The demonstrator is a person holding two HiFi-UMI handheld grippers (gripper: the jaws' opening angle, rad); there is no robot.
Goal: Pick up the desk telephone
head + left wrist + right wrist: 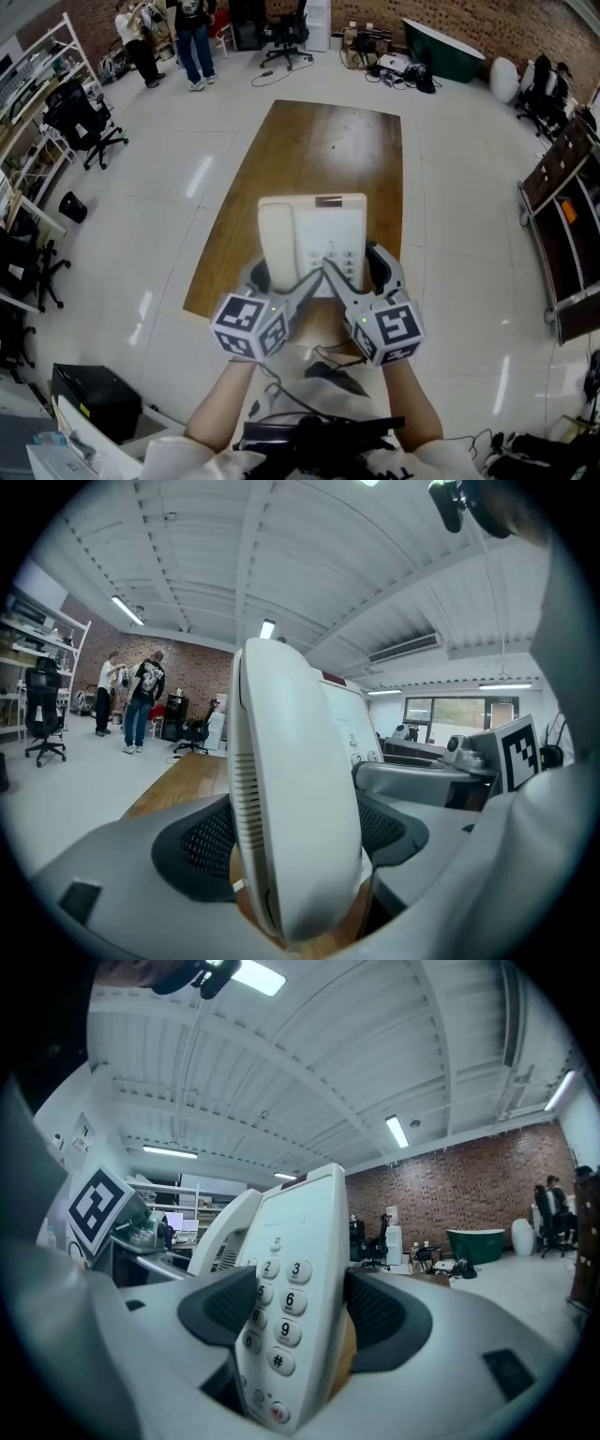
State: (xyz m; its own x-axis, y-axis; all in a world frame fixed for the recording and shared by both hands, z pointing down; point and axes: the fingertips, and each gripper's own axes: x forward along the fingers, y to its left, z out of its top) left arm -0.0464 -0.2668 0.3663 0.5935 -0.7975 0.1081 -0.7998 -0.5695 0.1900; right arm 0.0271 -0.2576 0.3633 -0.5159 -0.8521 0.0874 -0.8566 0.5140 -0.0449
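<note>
The white desk telephone [312,242] is held up above the wooden table [309,155], both grippers clamped on its near edge. My left gripper [281,283] is shut on the handset side; the handset [291,817] fills the left gripper view between the dark pads. My right gripper [354,274] is shut on the keypad side, and in the right gripper view the telephone's keypad [281,1321] stands between its two padded fingers [222,1305]. The telephone is tilted, its far end raised.
A black cable [328,361] hangs below the grippers near the table's front edge. Office chairs [80,122] and shelves stand at the left, a cabinet [562,216] at the right. Two people [164,37] stand far back on the white floor.
</note>
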